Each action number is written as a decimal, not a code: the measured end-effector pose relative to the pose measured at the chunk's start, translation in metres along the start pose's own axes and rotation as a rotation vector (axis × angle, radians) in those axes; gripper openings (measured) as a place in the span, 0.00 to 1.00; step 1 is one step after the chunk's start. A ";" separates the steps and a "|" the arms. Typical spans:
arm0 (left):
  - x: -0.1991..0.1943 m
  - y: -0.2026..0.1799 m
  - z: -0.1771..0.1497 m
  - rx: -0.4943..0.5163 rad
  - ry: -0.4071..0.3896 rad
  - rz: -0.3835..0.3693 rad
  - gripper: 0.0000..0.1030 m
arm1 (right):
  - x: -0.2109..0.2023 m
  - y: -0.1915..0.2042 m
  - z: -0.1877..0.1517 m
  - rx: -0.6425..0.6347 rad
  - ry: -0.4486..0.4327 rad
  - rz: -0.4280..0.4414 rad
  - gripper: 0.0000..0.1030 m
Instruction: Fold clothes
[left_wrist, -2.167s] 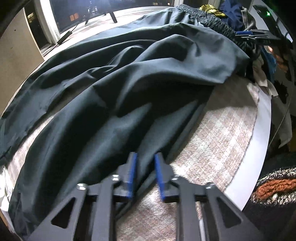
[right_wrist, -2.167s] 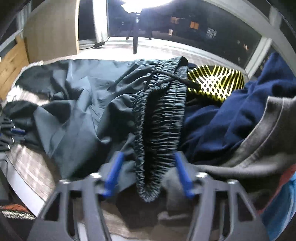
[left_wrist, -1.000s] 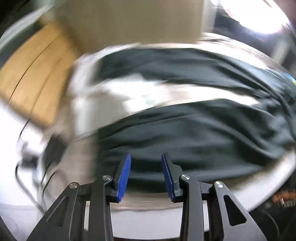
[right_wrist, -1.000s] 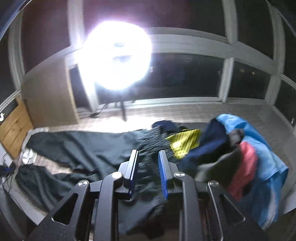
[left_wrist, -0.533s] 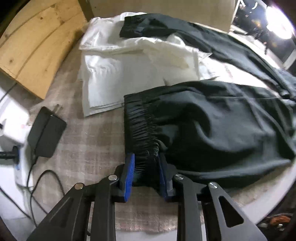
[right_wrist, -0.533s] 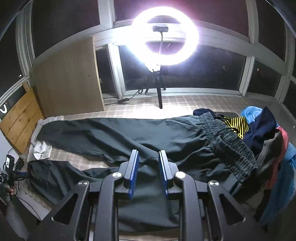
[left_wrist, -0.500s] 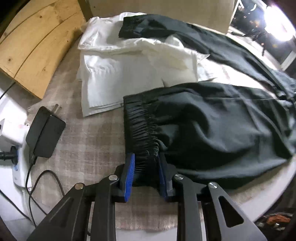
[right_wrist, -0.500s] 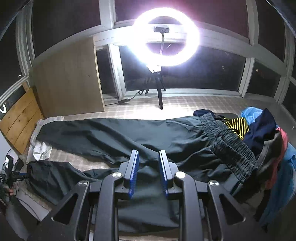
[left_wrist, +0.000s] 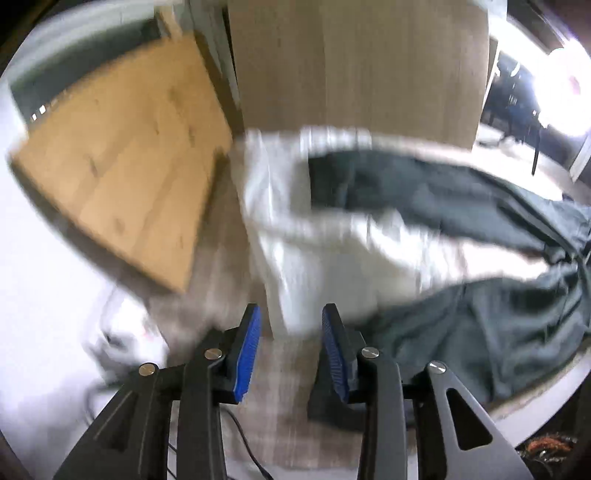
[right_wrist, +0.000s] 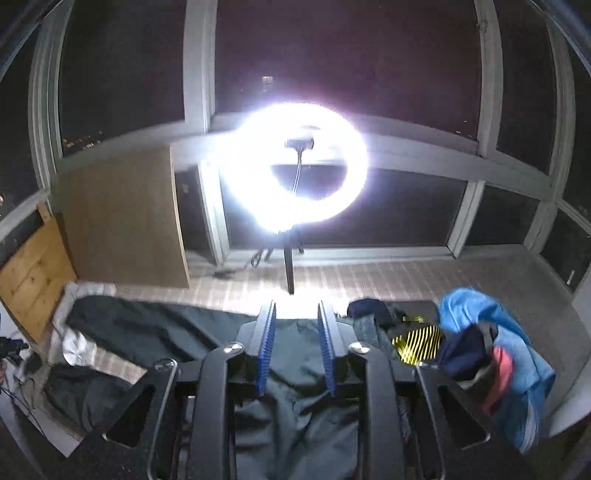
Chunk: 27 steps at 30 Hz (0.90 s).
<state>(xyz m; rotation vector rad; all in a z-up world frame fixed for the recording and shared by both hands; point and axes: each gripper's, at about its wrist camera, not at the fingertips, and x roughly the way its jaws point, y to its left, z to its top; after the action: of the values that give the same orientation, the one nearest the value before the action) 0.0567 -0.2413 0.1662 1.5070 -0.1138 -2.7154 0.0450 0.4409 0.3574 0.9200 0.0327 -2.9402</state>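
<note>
Dark trousers (left_wrist: 480, 332) lie spread on the checked bed cover (left_wrist: 280, 424); in the right wrist view the trousers (right_wrist: 155, 332) stretch from left to centre. My left gripper (left_wrist: 291, 312) is open and holds nothing. It hovers over the cover, just left of the near trouser leg's end, and this view is blurred. My right gripper (right_wrist: 296, 304) is raised above the middle of the trousers. Its fingers stand a narrow gap apart, and both blue pads show bare. A white cloth (left_wrist: 314, 266) lies partly under the far leg.
A pile of blue, navy, red and yellow-striped clothes (right_wrist: 480, 350) sits at the bed's right end. A ring light (right_wrist: 251, 184) on a tripod glares from the window side. A wooden board (left_wrist: 122, 184) and a cabinet panel (left_wrist: 351, 66) stand past the bed's left end. A cable (left_wrist: 247, 450) runs below.
My left gripper has let go of the trouser cuff, opened and swung up and away fast. The right wrist view has tilted up toward the ring light, with its finger gap unchanged.
</note>
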 end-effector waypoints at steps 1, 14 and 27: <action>-0.005 -0.005 0.014 0.024 -0.029 0.000 0.34 | 0.005 -0.007 0.005 -0.009 0.011 0.020 0.35; 0.091 -0.073 0.134 0.241 0.022 0.006 0.56 | 0.246 -0.036 -0.036 -0.331 0.399 -0.074 0.41; 0.221 -0.037 0.163 0.112 0.177 0.037 0.59 | 0.361 -0.075 -0.068 -0.199 0.575 -0.010 0.41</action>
<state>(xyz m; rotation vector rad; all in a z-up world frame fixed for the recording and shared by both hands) -0.1987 -0.2110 0.0624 1.7482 -0.2899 -2.5716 -0.2169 0.4994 0.0955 1.6794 0.3454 -2.5115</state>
